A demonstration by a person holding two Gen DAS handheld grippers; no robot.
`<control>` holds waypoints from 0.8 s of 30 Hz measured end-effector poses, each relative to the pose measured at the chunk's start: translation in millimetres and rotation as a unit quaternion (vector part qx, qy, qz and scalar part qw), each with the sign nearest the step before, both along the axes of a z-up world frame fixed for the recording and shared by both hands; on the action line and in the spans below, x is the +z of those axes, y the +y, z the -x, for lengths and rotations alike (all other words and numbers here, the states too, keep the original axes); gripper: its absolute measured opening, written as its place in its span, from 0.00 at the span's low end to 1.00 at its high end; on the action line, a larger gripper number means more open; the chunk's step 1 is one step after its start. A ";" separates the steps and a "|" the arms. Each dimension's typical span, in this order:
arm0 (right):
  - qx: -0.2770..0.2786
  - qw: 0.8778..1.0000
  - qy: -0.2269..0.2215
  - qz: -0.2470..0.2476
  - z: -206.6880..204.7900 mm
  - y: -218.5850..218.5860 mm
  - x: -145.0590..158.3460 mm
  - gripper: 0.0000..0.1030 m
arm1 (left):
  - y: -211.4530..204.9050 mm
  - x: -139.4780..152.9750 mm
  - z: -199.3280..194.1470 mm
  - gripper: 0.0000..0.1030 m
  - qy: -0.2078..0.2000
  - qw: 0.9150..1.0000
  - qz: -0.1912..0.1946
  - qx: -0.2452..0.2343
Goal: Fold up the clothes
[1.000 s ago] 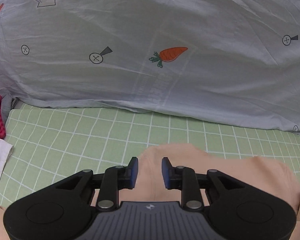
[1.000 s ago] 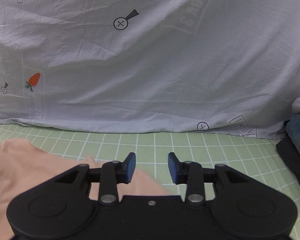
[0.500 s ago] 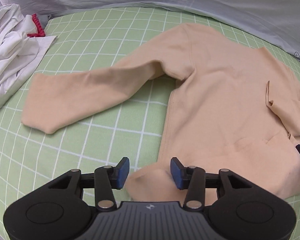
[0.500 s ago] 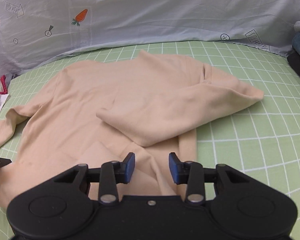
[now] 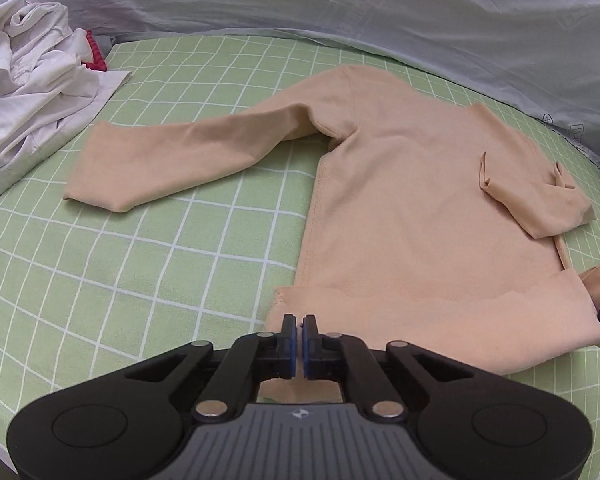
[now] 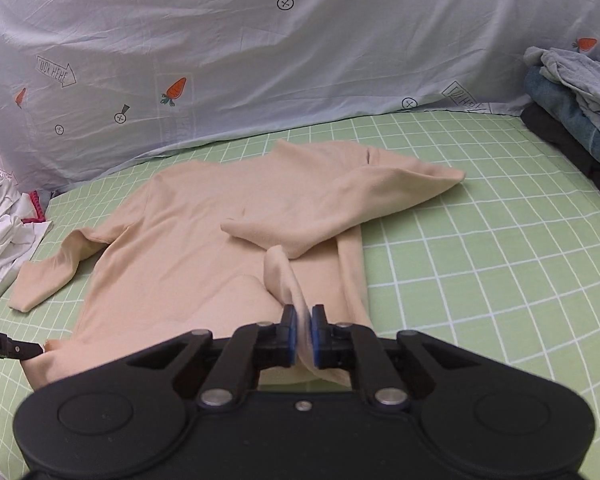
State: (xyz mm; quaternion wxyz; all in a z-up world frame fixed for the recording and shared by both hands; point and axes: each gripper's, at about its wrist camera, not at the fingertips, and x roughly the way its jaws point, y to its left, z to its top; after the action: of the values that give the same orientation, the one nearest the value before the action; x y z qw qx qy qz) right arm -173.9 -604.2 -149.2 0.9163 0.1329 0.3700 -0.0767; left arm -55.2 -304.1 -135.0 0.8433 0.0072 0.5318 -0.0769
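A peach long-sleeved top (image 5: 420,200) lies flat on the green checked bed cover (image 5: 140,260), hem toward me. One sleeve (image 5: 172,160) stretches out to the left. The other sleeve (image 6: 340,208) is folded across the body. My left gripper (image 5: 299,328) is shut on the hem's left corner, and cloth shows between its pads. My right gripper (image 6: 303,320) is at the hem's right side. Its jaws are closing, and a raised fold of the top (image 6: 284,276) is pinched between them. The left gripper's tip (image 6: 20,347) shows at the hem in the right wrist view.
A crumpled white garment pile (image 5: 28,92) with something red (image 5: 94,54) beside it lies at the far left. A folded stack of grey, blue and black clothes (image 6: 572,112) sits at the far right. A pale blue carrot-print sheet (image 6: 300,60) hangs behind the bed.
Both grippers drew back from the sheet and the top's far edge to its near hem. Both sets of jaws, open before, have closed on the cloth.
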 end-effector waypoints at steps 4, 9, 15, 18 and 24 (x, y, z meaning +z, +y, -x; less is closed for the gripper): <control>-0.006 1.000 0.011 0.001 35.4 4.4 -1.5 0.04 | 4.7 1.8 27.3 0.04 0.005 1.000 -0.008 -0.014; -0.014 0.999 0.037 -0.004 65.4 9.8 -5.7 0.04 | 10.0 -3.8 55.4 0.07 0.027 0.999 -0.023 -0.024; -0.033 0.999 0.031 -0.011 78.3 11.7 -0.5 0.17 | 22.0 6.9 74.7 0.16 0.015 1.000 -0.006 -0.014; -0.046 0.999 0.007 -0.015 76.5 11.1 10.6 0.38 | 28.6 15.2 73.5 0.25 0.007 1.000 0.007 0.000; -0.034 0.999 0.009 -0.013 51.2 19.9 17.3 0.61 | 27.4 19.6 56.4 0.42 -0.007 1.000 0.017 0.012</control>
State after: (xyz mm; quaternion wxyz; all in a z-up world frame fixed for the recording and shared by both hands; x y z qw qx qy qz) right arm -225.1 -584.3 -132.0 0.9079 0.1567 0.3745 -0.1046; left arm -111.7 -276.8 -115.4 0.8481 -0.0133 0.5243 -0.0754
